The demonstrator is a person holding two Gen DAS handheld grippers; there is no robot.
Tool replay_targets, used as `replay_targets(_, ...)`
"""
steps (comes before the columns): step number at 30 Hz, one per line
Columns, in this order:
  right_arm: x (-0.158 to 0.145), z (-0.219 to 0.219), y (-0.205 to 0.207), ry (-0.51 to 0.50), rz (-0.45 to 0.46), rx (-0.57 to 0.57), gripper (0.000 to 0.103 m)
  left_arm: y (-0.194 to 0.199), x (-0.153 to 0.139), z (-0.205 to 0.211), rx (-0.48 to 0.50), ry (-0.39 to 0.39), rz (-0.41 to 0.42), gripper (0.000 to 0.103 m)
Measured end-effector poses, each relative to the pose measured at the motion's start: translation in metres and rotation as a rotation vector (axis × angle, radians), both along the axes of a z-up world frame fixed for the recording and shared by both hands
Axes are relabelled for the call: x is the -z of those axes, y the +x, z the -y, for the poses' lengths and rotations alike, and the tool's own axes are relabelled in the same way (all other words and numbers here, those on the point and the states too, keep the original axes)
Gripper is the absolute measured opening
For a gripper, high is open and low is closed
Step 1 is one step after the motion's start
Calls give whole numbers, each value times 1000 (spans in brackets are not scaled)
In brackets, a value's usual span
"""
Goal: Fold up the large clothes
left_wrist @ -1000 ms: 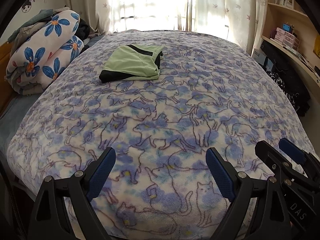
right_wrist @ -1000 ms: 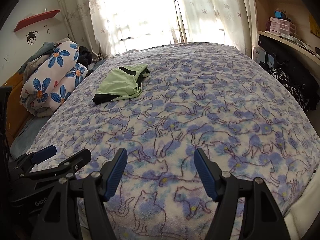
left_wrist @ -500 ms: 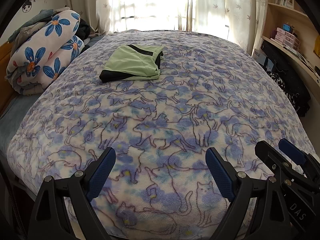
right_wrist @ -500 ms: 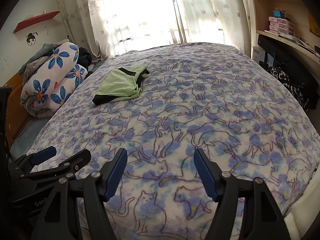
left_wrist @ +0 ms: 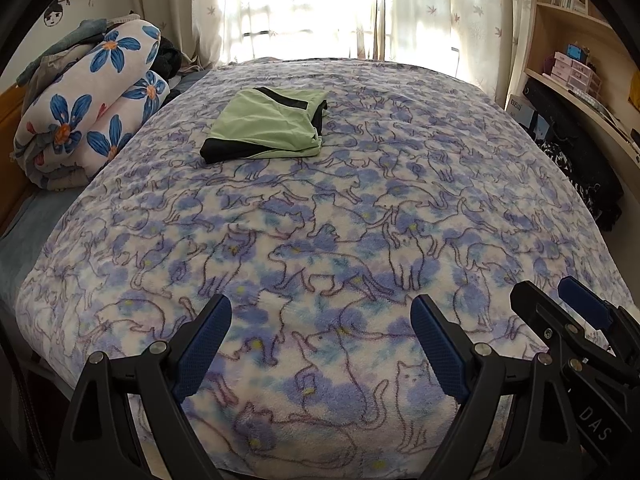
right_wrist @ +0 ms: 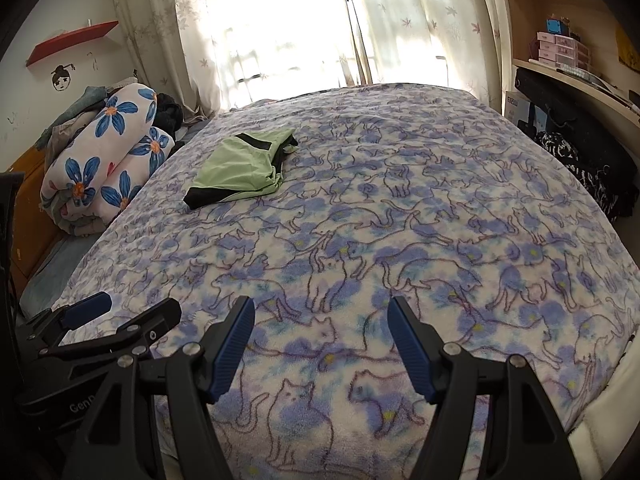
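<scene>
Two hand-held grippers hang side by side over the near edge of the bed [left_wrist: 500,184], and each stands released with nothing between its blue pads: the left hand-held gripper [left_wrist: 320,344] and the right hand-held gripper [right_wrist: 322,344]. Each one shows at the edge of the other's view. A fleece blanket [right_wrist: 420,240] printed with cat outlines on blue blotches covers the bed. On it, toward the far left part and well apart from both grippers, lies the folded green garment [left_wrist: 266,126] with black trim; open blanket lies between it and the grippers. Left of the bed sits a rolled quilt [left_wrist: 86,108] with big blue flowers, some grey and dark clothes heaped behind it. Leaf-patterned curtains [right_wrist: 400,20] hang before a bright window beyond the bed. At right are wooden shelves [right_wrist: 568,68] with small pink drawer boxes and a dark bag below. A red wall shelf [right_wrist: 72,40] hangs above a small drawn face. One gripper body reads "DAS", the other "Genn", cut off
</scene>
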State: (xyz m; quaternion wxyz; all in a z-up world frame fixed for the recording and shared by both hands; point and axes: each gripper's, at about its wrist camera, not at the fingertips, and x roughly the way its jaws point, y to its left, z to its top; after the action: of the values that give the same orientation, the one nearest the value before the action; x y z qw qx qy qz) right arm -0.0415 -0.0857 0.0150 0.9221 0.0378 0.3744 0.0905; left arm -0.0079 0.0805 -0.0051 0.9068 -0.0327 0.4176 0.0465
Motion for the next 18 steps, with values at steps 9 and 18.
replay_targets(9, 1, 0, 0, 1, -1, 0, 69, -3, 2, 1, -4, -2, -6, 89)
replay_targets(18, 2, -1, 1, 3, -4, 2, 69, -3, 5, 0, -3, -1, -14, 89)
